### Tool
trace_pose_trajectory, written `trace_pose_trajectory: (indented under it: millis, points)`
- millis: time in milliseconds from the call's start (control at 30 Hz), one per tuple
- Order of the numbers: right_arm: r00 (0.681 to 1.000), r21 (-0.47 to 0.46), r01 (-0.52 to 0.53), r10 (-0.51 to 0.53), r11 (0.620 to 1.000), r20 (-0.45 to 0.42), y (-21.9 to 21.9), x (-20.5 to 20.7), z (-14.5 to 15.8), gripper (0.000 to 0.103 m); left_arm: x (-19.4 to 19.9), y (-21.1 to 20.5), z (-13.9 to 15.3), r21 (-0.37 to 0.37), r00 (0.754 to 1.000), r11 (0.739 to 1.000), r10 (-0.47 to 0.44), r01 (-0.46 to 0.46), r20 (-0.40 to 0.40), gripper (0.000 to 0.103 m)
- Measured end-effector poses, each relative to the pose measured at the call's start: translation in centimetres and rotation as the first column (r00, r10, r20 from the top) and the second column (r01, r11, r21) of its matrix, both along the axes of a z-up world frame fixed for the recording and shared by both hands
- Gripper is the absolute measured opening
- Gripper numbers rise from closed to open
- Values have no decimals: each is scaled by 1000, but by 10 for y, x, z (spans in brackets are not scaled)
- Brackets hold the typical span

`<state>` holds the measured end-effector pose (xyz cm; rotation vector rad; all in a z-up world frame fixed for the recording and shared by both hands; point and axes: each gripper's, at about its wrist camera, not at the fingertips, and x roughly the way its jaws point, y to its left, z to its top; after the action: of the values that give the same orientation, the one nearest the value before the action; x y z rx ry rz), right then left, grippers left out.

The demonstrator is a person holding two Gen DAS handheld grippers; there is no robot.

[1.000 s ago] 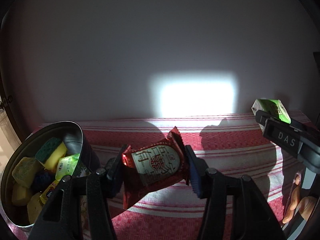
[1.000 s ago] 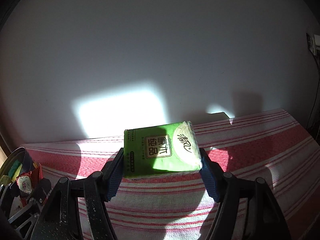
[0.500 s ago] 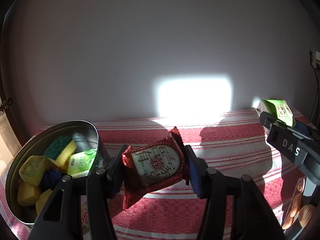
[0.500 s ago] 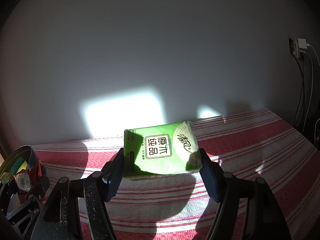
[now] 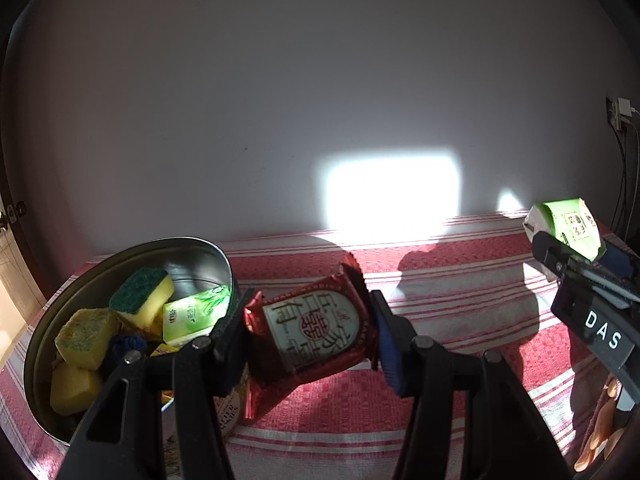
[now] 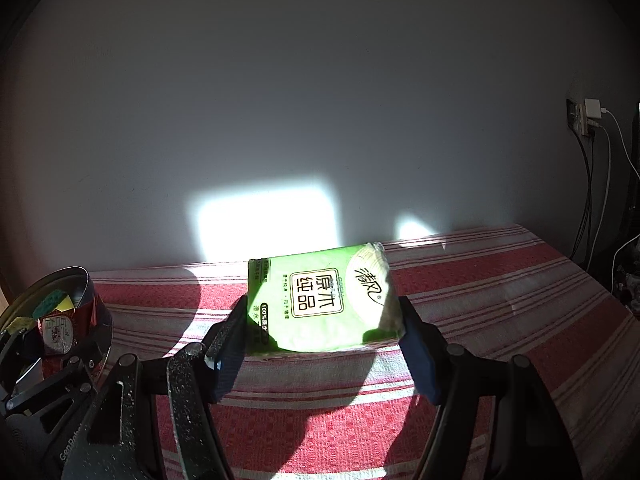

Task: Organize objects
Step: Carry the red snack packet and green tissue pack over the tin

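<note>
My left gripper [image 5: 310, 338] is shut on a red snack packet [image 5: 312, 328] and holds it above the red striped cloth, just right of a round metal tin [image 5: 208, 256]. The tin holds several yellow-green sponges [image 5: 144, 296] and a green tissue pack [image 5: 192, 314]. My right gripper [image 6: 324, 344] is shut on a green tissue pack [image 6: 320, 298], held above the cloth. The right gripper with its pack also shows at the right edge of the left wrist view [image 5: 568, 232]. The tin [image 6: 90, 292] and the red packet [image 6: 58, 332] show at the left of the right wrist view.
The table has a red and white striped cloth [image 6: 500, 304] and stands against a plain white wall with a bright sun patch. A wall socket with a white charger and cables [image 6: 588, 116] is at the far right.
Both views have tilted and pulled back a little. The tin and its contents show more fully in the left wrist view. Both grippers keep their hold.
</note>
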<state>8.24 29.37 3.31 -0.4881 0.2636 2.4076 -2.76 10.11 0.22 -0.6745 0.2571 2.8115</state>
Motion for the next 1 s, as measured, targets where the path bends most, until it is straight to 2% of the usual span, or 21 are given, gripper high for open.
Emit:
trace_pose_trajectory:
  millis: [300, 667, 1000]
  points:
    - [1000, 46, -1, 1, 999, 12, -26, 5, 3, 71, 8, -16, 2, 2, 1000, 1000, -25, 25, -5, 54]
    - [1000, 83, -19, 19, 996, -2, -49, 7, 6, 71, 14, -51, 19, 28, 997, 998, -57, 59, -59, 54]
    - [996, 63, -71, 74, 995, -49, -85, -11, 19, 71, 7, -84, 30, 53, 995, 998, -27, 32, -93, 54]
